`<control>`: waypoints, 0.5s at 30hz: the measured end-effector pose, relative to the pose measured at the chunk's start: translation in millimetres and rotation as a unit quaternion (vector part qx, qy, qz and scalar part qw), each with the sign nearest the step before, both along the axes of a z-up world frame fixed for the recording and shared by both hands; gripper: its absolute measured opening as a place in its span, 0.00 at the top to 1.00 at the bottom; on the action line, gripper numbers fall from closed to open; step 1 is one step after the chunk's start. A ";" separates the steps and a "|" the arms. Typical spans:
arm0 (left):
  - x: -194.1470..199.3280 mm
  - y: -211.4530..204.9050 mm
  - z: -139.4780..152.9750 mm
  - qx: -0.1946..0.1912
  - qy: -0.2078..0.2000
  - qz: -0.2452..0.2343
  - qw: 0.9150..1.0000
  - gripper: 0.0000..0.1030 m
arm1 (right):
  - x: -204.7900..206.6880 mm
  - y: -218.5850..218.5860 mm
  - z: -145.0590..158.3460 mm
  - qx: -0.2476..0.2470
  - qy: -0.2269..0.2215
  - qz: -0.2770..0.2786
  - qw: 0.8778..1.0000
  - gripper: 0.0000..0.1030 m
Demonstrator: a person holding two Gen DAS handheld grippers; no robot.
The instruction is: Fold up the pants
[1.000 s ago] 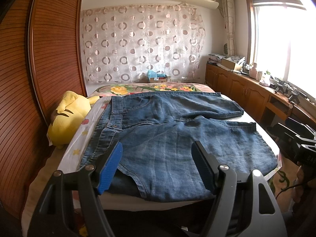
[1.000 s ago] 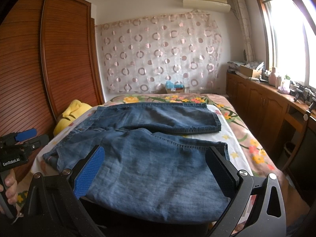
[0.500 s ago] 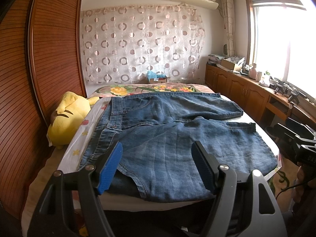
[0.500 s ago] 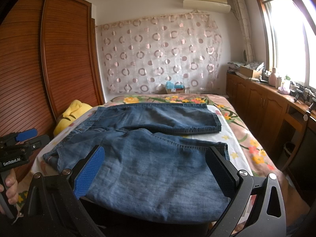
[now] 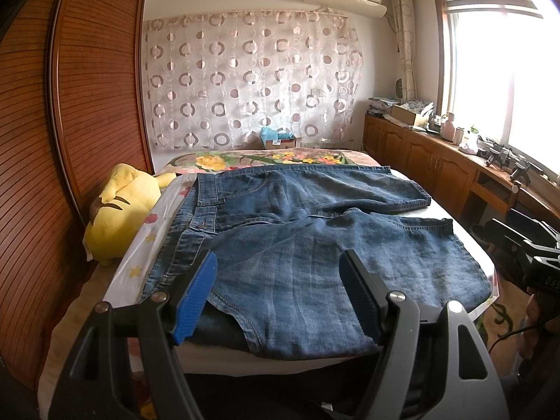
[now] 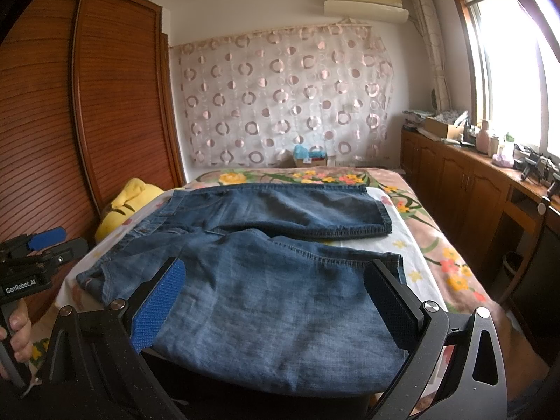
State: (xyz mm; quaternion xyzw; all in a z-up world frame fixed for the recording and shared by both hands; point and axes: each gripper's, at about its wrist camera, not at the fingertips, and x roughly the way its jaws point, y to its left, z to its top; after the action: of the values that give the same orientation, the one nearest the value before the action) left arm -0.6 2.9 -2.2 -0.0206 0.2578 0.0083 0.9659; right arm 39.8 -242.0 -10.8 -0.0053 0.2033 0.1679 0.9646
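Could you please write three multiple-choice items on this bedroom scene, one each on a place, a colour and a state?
1. Where does the yellow plush toy lie?
A. between the denim shorts and the wooden wardrobe
B. on the window-side cabinet
C. on top of the denim shorts

2. What colour are the pads on the fingers of the left claw?
A. red
B. blue
C. green

3. What state are the denim shorts in?
A. folded in half
B. hanging from a claw
C. spread flat, both legs apart

Answers:
1 A: the toy sits at the bed's edge by the wooden wardrobe, beside the waistband.
2 B: a ribbed blue pad shows on the finger.
3 C: both legs lie open on the bed, and both the left claw and the right claw are open and hold nothing.
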 end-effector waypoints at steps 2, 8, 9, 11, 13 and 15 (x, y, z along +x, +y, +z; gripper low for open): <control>0.0 -0.3 0.3 0.000 0.000 0.001 1.000 0.29 | -0.2 0.1 0.0 0.000 -0.001 0.000 1.000 0.00; 0.0 -0.4 0.3 0.000 0.000 0.000 1.000 0.29 | -0.2 -0.8 1.0 0.000 0.000 0.000 1.000 0.00; 0.0 0.0 0.0 0.000 0.000 0.000 1.000 0.29 | -0.3 -0.4 0.5 0.000 -0.001 0.000 1.000 0.00; -0.1 -0.4 0.3 0.000 0.000 0.000 1.000 0.29 | -0.3 -0.5 0.7 0.000 -0.001 0.000 1.000 0.00; -0.2 -0.3 0.3 0.000 -0.001 0.000 1.000 0.29 | -0.4 -0.8 0.9 0.000 -0.001 0.000 1.000 0.00; -0.2 0.1 -0.1 0.000 0.000 0.000 1.000 0.29 | -0.3 -1.1 1.2 0.000 -0.001 0.000 1.000 0.00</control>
State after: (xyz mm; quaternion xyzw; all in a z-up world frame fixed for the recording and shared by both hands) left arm -0.8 3.0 -2.3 -0.0211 0.2574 0.0083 0.9660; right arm 39.5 -243.1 -9.7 -0.0050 0.2025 0.1680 0.9647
